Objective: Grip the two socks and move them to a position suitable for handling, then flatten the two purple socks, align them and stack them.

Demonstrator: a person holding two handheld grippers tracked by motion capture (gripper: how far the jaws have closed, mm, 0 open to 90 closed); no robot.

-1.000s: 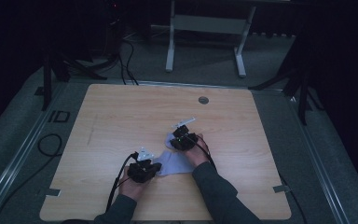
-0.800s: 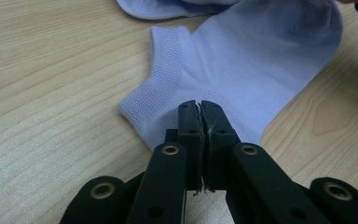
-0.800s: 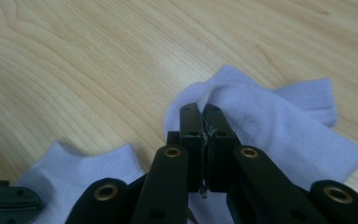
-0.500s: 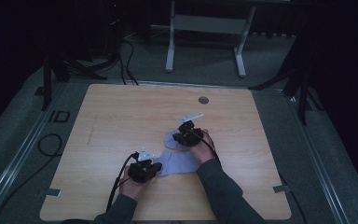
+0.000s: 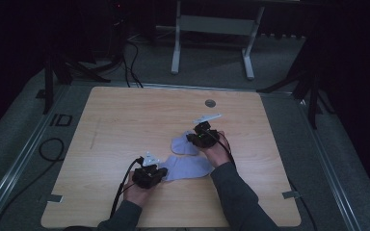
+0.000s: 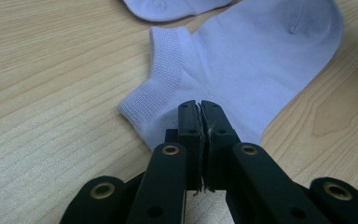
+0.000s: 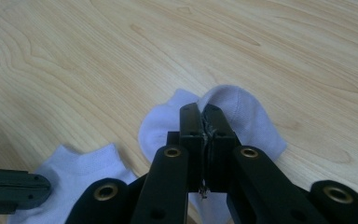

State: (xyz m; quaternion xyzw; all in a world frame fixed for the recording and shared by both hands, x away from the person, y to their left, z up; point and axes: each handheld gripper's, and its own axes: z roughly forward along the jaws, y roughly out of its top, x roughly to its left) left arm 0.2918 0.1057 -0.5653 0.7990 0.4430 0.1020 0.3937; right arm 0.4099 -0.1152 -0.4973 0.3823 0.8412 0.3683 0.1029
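Observation:
Two pale blue ankle socks lie on the wooden table [image 5: 125, 120]. The near sock [image 5: 188, 166] [image 6: 251, 60] lies flat, and my left gripper [image 5: 162, 173] [image 6: 199, 105] is shut on it just behind the ribbed cuff [image 6: 161, 70]. The far sock [image 5: 182, 144] [image 7: 256, 121] is bunched up where my right gripper [image 5: 191, 139] [image 7: 200, 109] is shut on its edge. In the right gripper view the near sock's cuff [image 7: 74, 172] and the left gripper [image 7: 14, 189] sit at the lower left. The far sock's edge [image 6: 168, 7] shows at the top of the left gripper view.
A small round grommet [image 5: 210, 103] sits in the table near its far edge. Cables [image 5: 120, 187] trail from the grippers toward the front edge. A white stand [image 5: 212, 29] is on the floor beyond the table.
My right gripper has shifted a little to the right with the far sock in its jaws. The left gripper and the near sock have stayed put.

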